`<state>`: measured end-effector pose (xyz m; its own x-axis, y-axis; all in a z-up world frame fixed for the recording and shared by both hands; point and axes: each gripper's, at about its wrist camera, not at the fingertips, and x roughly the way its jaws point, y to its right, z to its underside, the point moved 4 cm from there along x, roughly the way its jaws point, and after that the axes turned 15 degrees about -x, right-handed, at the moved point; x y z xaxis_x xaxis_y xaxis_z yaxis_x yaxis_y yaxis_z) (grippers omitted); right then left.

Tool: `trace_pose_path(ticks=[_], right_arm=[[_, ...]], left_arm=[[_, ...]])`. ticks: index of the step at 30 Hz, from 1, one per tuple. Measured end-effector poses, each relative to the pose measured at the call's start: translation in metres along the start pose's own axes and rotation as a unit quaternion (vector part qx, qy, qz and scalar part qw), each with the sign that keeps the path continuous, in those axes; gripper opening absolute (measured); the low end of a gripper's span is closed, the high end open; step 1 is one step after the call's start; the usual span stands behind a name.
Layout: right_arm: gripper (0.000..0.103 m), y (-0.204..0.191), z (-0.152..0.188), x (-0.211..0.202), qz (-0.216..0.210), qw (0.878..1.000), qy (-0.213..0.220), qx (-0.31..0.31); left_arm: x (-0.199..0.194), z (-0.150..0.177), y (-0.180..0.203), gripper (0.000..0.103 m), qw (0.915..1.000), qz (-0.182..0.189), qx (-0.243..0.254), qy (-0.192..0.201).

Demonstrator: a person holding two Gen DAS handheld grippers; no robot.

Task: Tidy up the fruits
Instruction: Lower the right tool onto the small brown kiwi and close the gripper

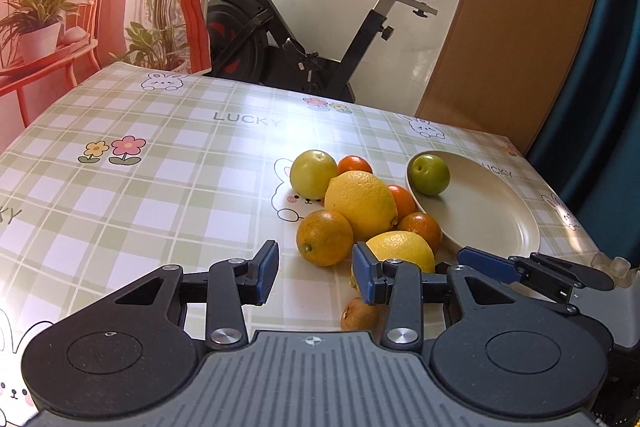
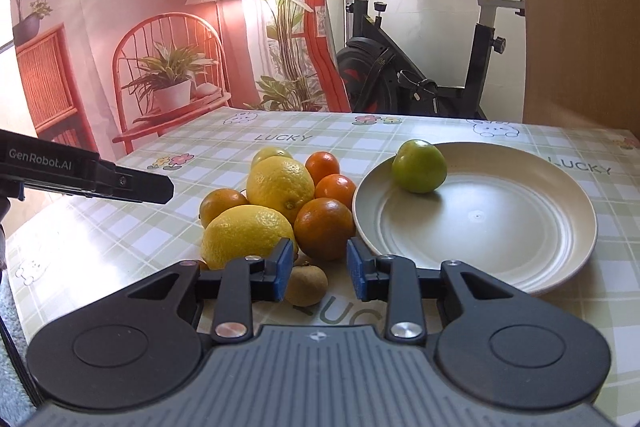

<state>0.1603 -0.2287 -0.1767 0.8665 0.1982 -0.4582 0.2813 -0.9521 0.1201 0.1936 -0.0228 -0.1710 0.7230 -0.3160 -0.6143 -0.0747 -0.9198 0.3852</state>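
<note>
A pile of fruit lies on the checked tablecloth: two lemons (image 2: 280, 185) (image 2: 246, 235), several oranges (image 2: 325, 227), a yellow-green apple (image 1: 313, 173) and a small brown kiwi (image 2: 308, 285). A green apple (image 2: 419, 166) sits on the far left part of the beige plate (image 2: 520, 227). My left gripper (image 1: 316, 269) is open and empty, just in front of the pile. My right gripper (image 2: 316, 273) is open and empty, with the kiwi between its fingers' line and the near orange just beyond. The right gripper also shows in the left wrist view (image 1: 532, 269).
The table (image 1: 160, 147) has a green plaid cloth with bunny prints. An exercise bike (image 1: 304, 39) stands behind the far edge. A wooden panel (image 1: 520, 27) rises at the back right. A printed backdrop (image 2: 140, 27) hangs at the left.
</note>
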Motion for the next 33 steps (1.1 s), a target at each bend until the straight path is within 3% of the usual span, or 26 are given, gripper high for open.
trace_pose_path(ticks=[16,28,30,31,33], right_arm=[[0.033,0.004,0.004,0.007,-0.016,1.0,-0.019,0.007],[0.033,0.006,0.005,0.007,-0.025,0.999,-0.019,0.024],[0.034,0.007,0.005,0.007,-0.025,0.999,-0.019,0.024],[0.034,0.007,0.005,0.007,-0.025,0.999,-0.019,0.024],[0.034,0.006,0.005,0.007,-0.026,0.999,-0.018,0.025]], left_arm=[[0.014,0.033,0.011,0.043,0.9961,0.033,0.042,-0.07],[0.029,0.033,0.013,0.043,0.9956,0.017,0.047,-0.08],[0.032,0.033,0.012,0.037,0.9955,0.013,0.046,-0.082],[0.033,0.033,0.012,0.026,0.9953,0.012,0.046,-0.084],[0.031,0.033,0.01,0.027,0.9956,0.008,0.046,-0.082]])
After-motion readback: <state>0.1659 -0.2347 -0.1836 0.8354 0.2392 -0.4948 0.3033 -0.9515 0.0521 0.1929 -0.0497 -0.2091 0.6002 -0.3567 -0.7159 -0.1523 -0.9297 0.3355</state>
